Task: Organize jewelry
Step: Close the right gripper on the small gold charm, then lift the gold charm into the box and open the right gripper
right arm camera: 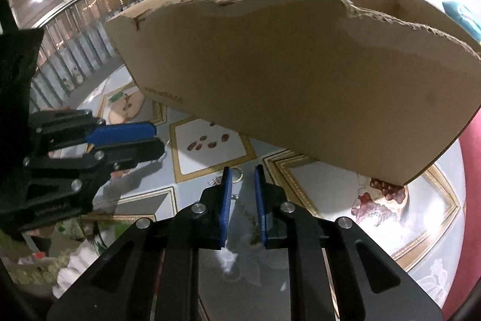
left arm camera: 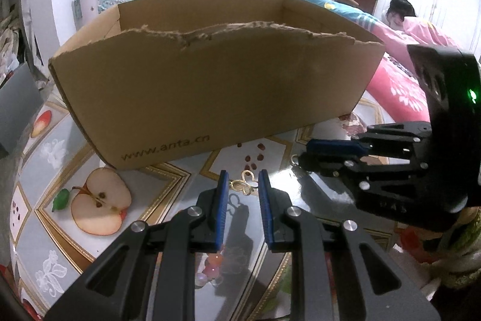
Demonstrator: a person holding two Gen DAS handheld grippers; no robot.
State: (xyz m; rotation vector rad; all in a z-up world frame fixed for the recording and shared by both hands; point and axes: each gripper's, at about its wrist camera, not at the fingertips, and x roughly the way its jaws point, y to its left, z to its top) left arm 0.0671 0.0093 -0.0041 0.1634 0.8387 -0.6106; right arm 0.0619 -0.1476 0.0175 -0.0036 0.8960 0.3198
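A small gold butterfly-shaped piece of jewelry (left arm camera: 245,184) lies on the glossy table just in front of the open brown cardboard box (left arm camera: 210,86). My left gripper (left arm camera: 243,182) is open, its blue pads on either side of the gold piece. A pink bead bracelet (left arm camera: 210,268) lies under the left gripper. My right gripper (right arm camera: 242,173) is open and low over the table; a small gold ring (right arm camera: 237,173) and a silver clip (right arm camera: 215,180) lie at its tips. The right gripper shows in the left wrist view (left arm camera: 303,154) at the right, and the left gripper shows in the right wrist view (right arm camera: 157,139).
The table (left arm camera: 168,179) has a fruit-patterned cover under glass. The box (right arm camera: 300,86) has a torn front edge. A person in pink (left arm camera: 421,32) lies on a bed at the back right. A railing (right arm camera: 75,29) runs at the back left.
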